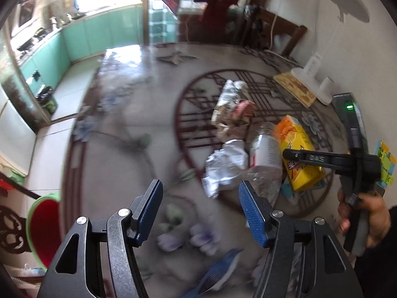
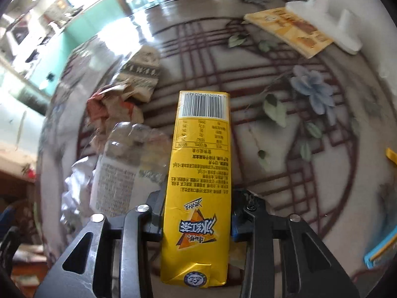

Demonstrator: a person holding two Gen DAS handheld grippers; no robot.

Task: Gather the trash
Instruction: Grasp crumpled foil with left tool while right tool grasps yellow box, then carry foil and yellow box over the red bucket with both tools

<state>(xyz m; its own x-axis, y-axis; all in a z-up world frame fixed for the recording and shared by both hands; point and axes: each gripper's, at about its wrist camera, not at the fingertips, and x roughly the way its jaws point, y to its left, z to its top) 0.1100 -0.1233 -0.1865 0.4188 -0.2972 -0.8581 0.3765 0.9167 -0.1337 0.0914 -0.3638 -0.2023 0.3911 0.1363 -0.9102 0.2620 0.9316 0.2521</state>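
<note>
A yellow drink carton (image 2: 201, 173) lies lengthwise between the fingers of my right gripper (image 2: 197, 213), which is shut on it. The carton (image 1: 297, 146) and the right gripper (image 1: 292, 155) also show at the right of the left wrist view. My left gripper (image 1: 201, 208) is open and empty above the patterned table (image 1: 124, 129), just left of the trash pile. The pile holds a crushed clear plastic bottle (image 1: 265, 159), crumpled silver foil (image 1: 223, 166) and crumpled printed paper (image 1: 233, 109). The bottle (image 2: 124, 159) and paper (image 2: 124, 94) lie left of the carton in the right wrist view.
A green bin with a red liner (image 1: 43, 228) stands on the floor at the lower left. A yellow booklet (image 1: 295, 88) and a white stand (image 1: 312, 79) sit at the table's far right by the wall. A blue object (image 1: 218, 270) lies near the front edge.
</note>
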